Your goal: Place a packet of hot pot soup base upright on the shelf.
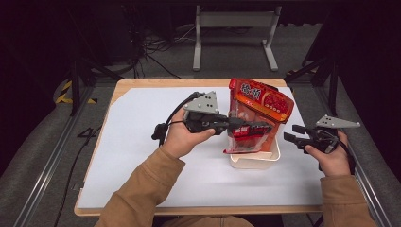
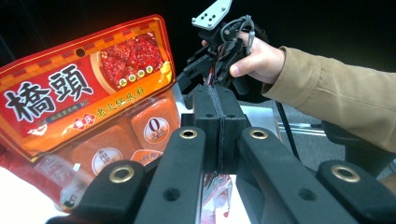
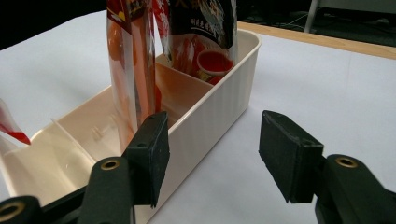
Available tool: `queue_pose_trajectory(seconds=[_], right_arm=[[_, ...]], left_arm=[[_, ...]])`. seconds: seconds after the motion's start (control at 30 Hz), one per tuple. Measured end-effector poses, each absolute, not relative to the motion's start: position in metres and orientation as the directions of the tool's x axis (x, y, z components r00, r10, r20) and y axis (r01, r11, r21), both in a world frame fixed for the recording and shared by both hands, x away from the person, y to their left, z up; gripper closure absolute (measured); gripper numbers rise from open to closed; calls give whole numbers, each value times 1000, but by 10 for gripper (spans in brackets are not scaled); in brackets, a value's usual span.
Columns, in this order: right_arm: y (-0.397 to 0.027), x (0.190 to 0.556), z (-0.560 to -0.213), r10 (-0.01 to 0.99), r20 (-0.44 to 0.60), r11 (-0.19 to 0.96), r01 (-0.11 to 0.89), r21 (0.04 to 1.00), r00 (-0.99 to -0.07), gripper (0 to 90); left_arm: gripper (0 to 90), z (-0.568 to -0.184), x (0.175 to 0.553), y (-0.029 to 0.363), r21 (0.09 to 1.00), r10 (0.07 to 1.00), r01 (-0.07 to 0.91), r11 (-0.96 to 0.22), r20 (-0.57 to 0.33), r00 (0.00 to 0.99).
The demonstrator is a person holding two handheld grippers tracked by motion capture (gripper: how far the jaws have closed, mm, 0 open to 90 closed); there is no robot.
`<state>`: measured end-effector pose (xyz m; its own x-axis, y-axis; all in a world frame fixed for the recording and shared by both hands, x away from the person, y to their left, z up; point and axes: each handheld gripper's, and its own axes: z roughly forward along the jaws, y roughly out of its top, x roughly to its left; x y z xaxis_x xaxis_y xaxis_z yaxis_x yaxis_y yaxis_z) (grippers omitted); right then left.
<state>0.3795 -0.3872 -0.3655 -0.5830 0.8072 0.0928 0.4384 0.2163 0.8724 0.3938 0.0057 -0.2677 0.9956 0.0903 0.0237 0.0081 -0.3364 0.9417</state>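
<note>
Left tool (image 1: 255, 126) clamped on red printed plastic sauce pouch (image 1: 259, 101), keeping it upright in cream plastic divided bin (image 1: 255, 161). Right tool (image 1: 291, 133) spread wide, empty, just beside bin, ready to assist.

A white sheet (image 1: 142, 156) covers nearly all of the wooden table (image 1: 124, 84), leaving bare wood along the far edge and the near edge (a thin strip). Beyond the far edge, a grey metal frame (image 1: 234, 21) stands on the floor, black cables (image 1: 156, 47) beside it.

Tan sleeves (image 1: 142, 189), black tools with grey plates (image 1: 204, 101).
</note>
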Motion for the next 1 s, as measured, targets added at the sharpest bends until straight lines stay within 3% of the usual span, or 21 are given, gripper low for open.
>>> queue_pose_trajectory(seconds=[1.0], right_arm=[[-386, 380, -364, 802, 100, 211, 435, 875, -589, 428]], left_arm=[[896, -292, 407, -33, 953, 44, -10, -303, 25, 999]])
